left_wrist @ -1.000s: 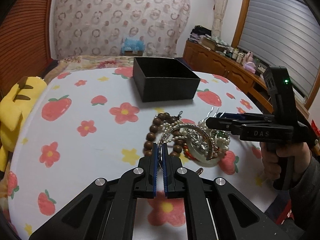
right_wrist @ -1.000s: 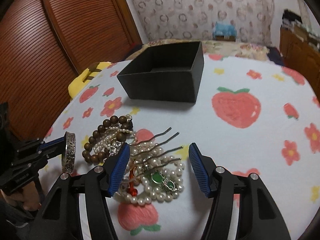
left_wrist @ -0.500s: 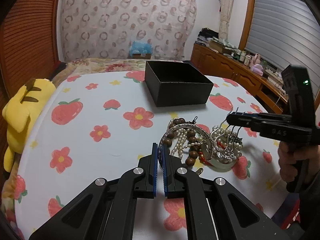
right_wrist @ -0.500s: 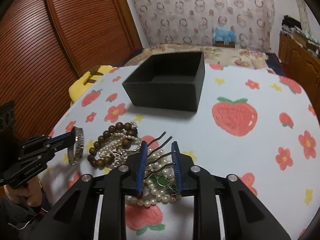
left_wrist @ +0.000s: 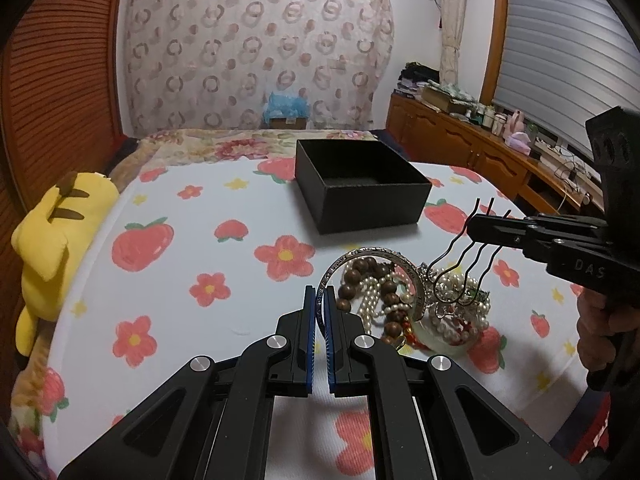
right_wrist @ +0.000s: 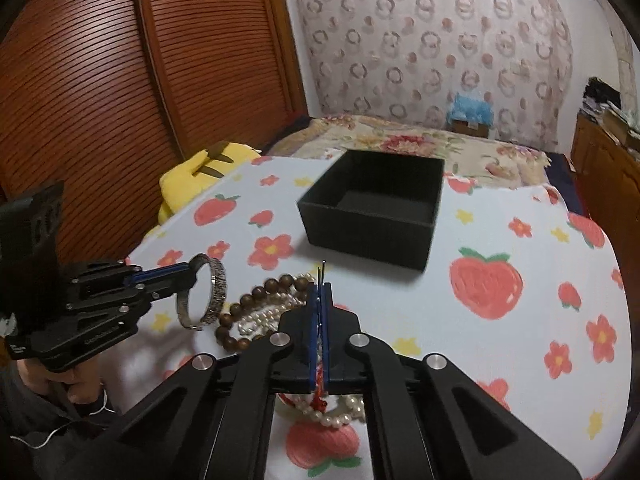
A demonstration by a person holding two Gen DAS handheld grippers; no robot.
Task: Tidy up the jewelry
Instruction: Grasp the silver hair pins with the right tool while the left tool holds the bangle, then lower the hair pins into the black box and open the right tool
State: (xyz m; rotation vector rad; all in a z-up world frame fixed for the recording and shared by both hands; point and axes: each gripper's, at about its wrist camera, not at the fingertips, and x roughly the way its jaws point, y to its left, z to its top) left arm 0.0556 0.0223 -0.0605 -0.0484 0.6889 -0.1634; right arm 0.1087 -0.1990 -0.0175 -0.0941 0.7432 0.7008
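My left gripper (left_wrist: pixel 319 300) is shut on a silver bangle (left_wrist: pixel 372 251), which it holds upright just above the cloth; in the right wrist view the same gripper (right_wrist: pixel 188 276) and bangle (right_wrist: pixel 216 292) show at the left. My right gripper (right_wrist: pixel 320 292) is shut on a dark wire hair comb (right_wrist: pixel 322 270). The left wrist view shows the comb (left_wrist: pixel 460 264) hanging from that gripper (left_wrist: pixel 476 228), its lower end down at the jewelry pile. Wooden beads (left_wrist: pixel 360 270) and pearls (left_wrist: pixel 374 300) lie in the pile. An open black box (left_wrist: pixel 360 200) stands behind it with nothing inside.
A strawberry-and-flower cloth (left_wrist: pixel 180 248) covers the table. A yellow plush toy (left_wrist: pixel 52 232) lies off the left edge. A wooden cabinet (left_wrist: pixel 460 140) with clutter runs along the right wall, and a slatted wooden door (right_wrist: pixel 100 100) stands to the left.
The right gripper's jaws went from wide open around the hair comb to shut on it and rose, lifting the comb from the pile. The left gripper kept hold of the bangle.
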